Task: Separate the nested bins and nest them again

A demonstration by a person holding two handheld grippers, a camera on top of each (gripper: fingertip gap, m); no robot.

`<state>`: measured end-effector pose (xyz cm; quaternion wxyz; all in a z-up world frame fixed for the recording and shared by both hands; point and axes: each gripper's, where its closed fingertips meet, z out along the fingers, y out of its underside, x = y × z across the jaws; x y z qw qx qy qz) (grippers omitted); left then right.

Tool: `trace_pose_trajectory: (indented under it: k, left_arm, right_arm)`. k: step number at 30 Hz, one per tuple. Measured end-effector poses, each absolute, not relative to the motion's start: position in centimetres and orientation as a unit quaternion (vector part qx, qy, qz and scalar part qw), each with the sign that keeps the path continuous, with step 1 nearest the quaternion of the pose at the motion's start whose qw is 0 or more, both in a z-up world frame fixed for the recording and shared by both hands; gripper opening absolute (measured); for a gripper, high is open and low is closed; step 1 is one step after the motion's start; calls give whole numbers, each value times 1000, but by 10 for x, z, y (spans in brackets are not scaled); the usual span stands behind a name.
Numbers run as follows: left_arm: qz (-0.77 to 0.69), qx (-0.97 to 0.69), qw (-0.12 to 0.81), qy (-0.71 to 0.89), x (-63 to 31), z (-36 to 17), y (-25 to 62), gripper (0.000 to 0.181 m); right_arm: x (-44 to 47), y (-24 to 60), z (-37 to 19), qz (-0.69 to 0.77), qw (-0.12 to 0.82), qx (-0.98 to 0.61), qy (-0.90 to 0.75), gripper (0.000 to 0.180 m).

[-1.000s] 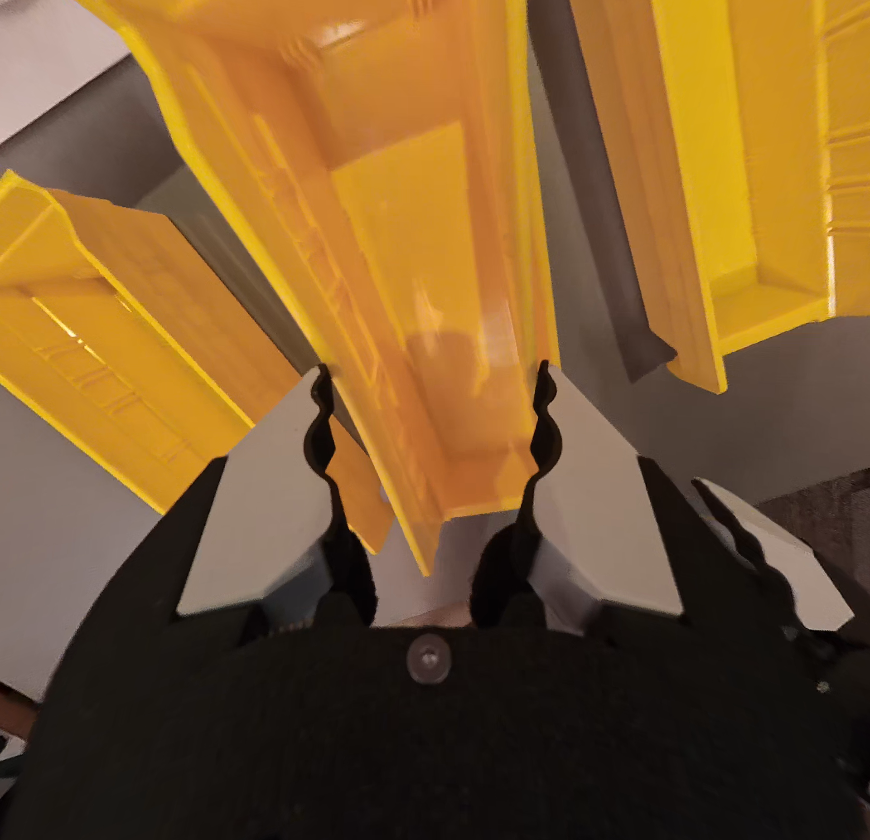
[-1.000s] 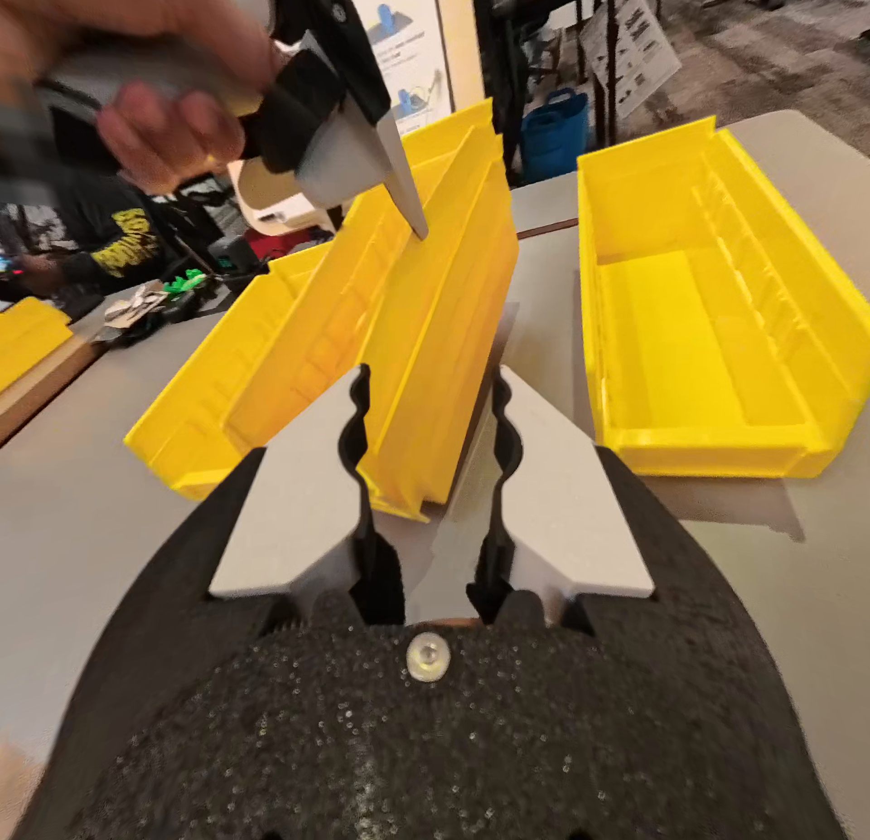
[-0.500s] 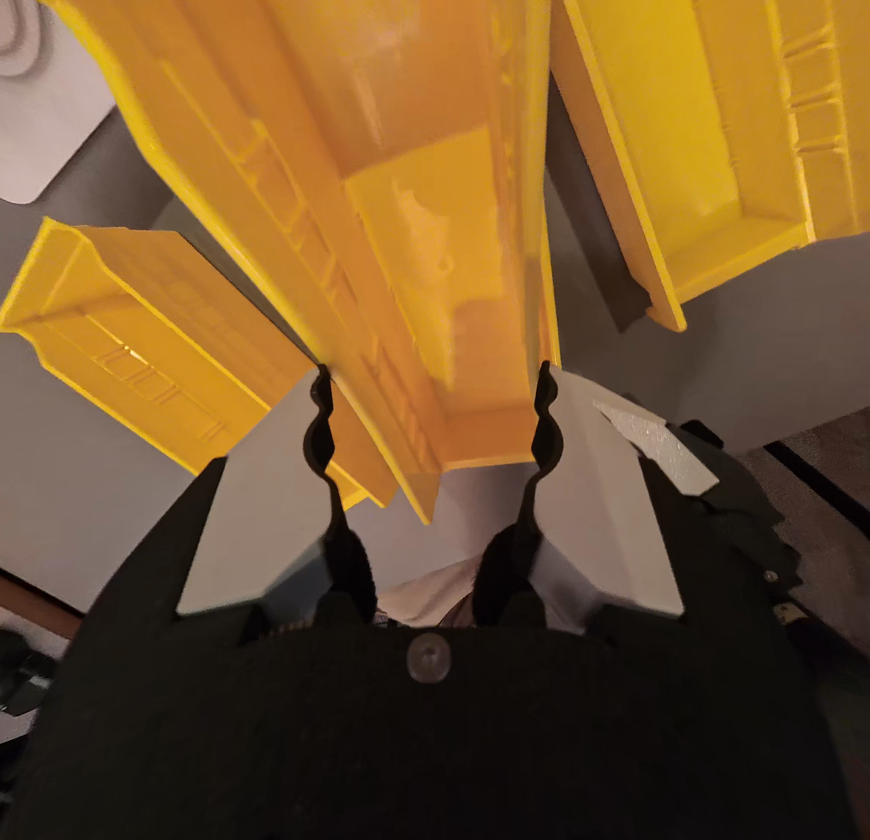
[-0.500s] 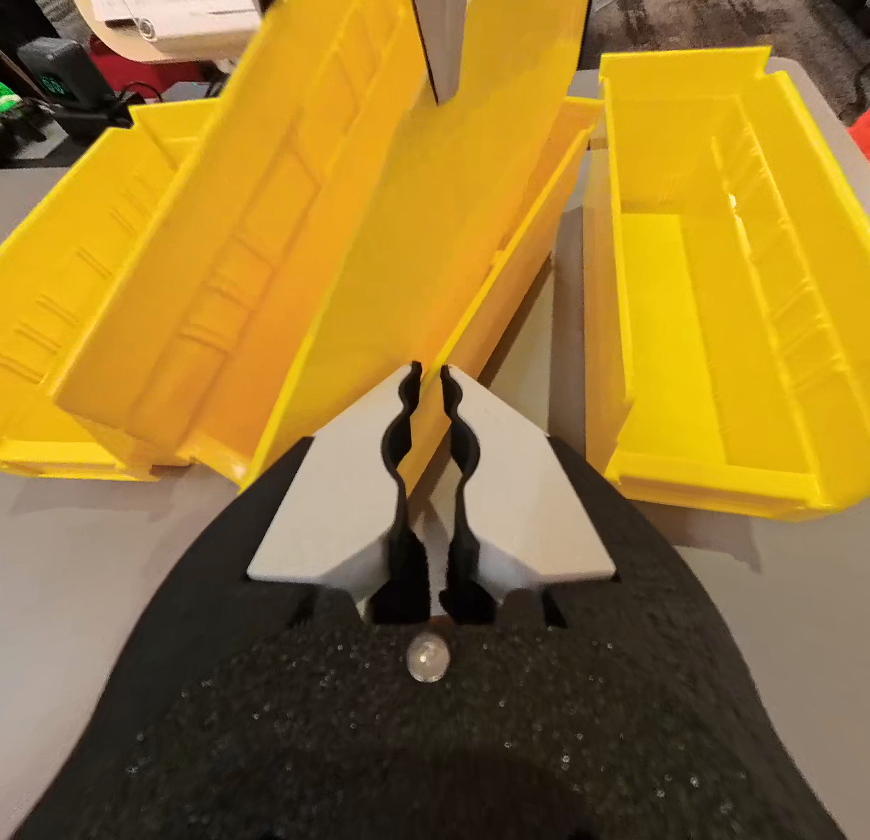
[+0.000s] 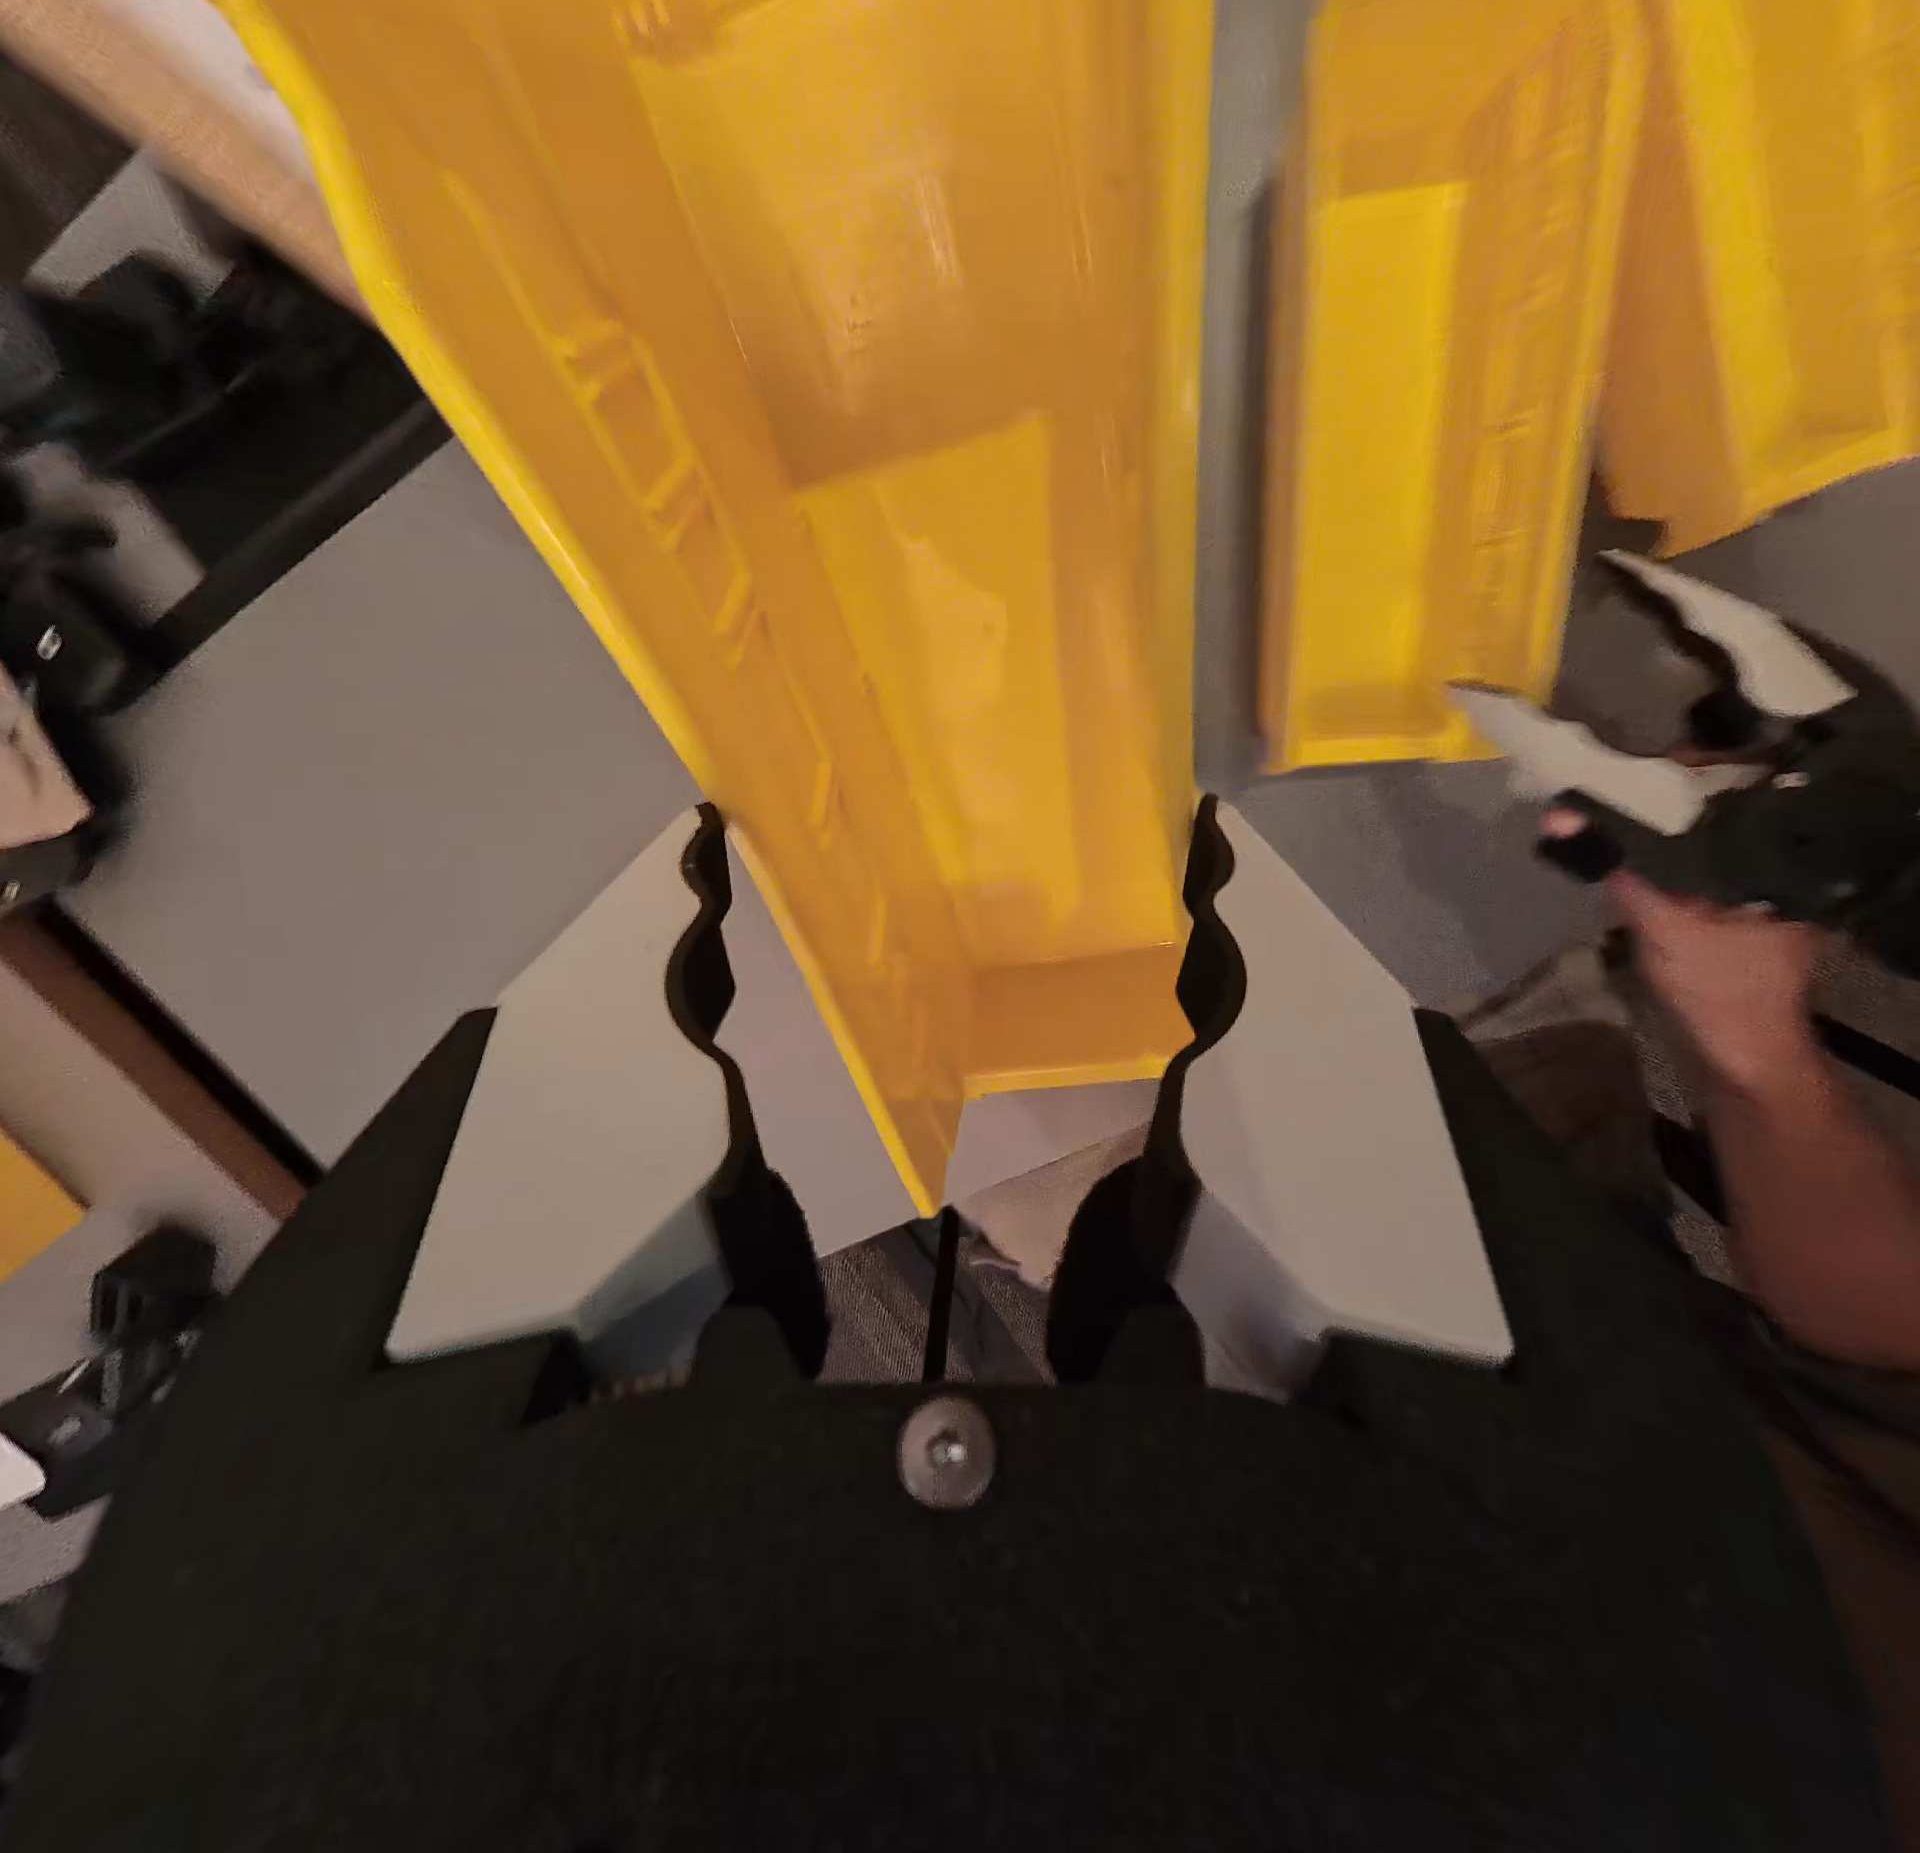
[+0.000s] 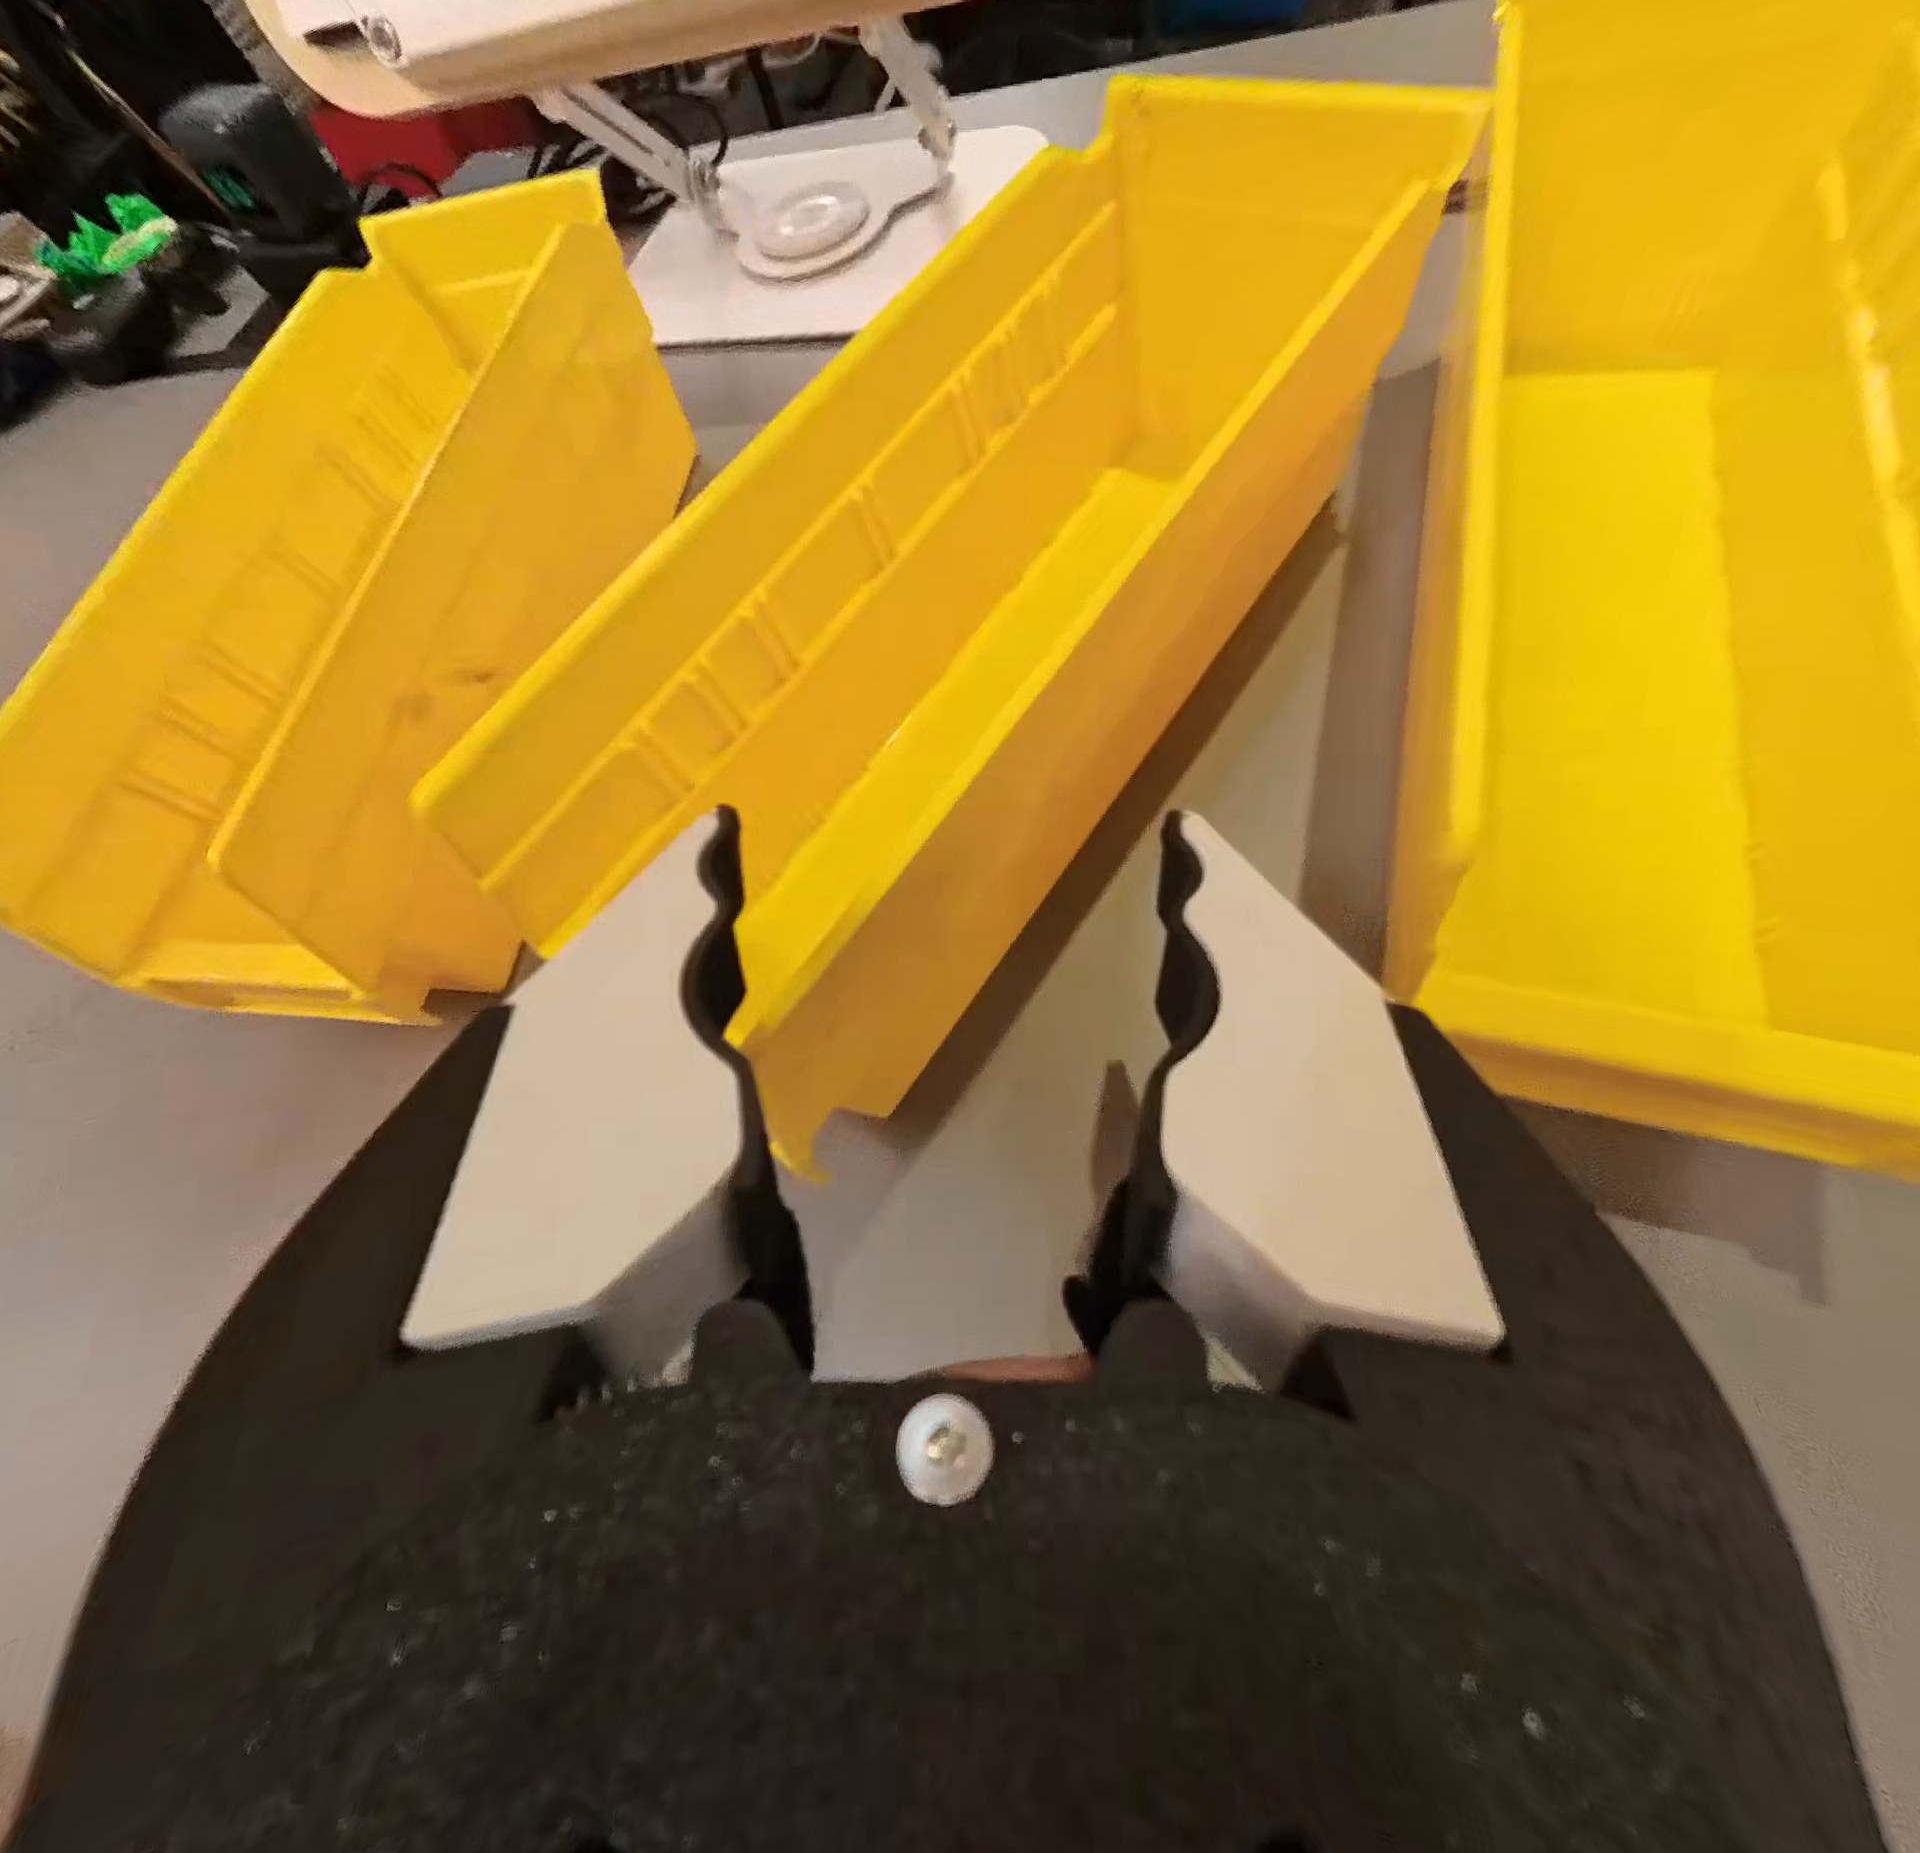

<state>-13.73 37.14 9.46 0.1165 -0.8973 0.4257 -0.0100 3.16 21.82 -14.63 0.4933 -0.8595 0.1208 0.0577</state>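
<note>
Right wrist view: three yellow bins (image 6: 966,598) on grey table (image 6: 187,1107).

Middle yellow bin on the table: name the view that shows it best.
Right wrist view: the middle yellow bin lies sharp and nearly whole, near corner between the right gripper's open jaws. Left wrist view shows what seems the same bin only blurred, off to the side.

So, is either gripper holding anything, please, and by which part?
Nothing is held: the left gripper and right gripper both have open jaws.
</note>
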Motion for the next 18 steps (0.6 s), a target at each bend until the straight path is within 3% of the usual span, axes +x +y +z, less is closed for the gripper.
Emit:
trace_pose_trajectory:
  k: [3, 4, 7, 10, 13, 18]
  left_arm:
    - [1, -923, 112, 368, -229, 62, 405, 87]
    - [2, -932, 103, 346, -259, 41, 413, 87]
    - [-11, -951, 64, 303, -323, -32, 427, 86]
    - [-18, -954, 57, 293, -352, -91, 434, 87]
    - [-11, -955, 46, 291, -365, -137, 429, 88]
    - [-25, -969, 108, 221, -369, -137, 437, 90]
  right_arm:
    - [18, 218, -168, 58, 454, -884, 91, 60]
    - [13, 219, -166, 72, 462, -880, 87, 42]
    - [17, 218, -167, 26, 449, -892, 42, 30]
    - [25, 216, -170, 43, 448, -891, 58, 5]
    - [22, 220, -170, 99, 457, -879, 89, 5]
    - [23, 228, -167, -2, 465, -881, 85, 3]
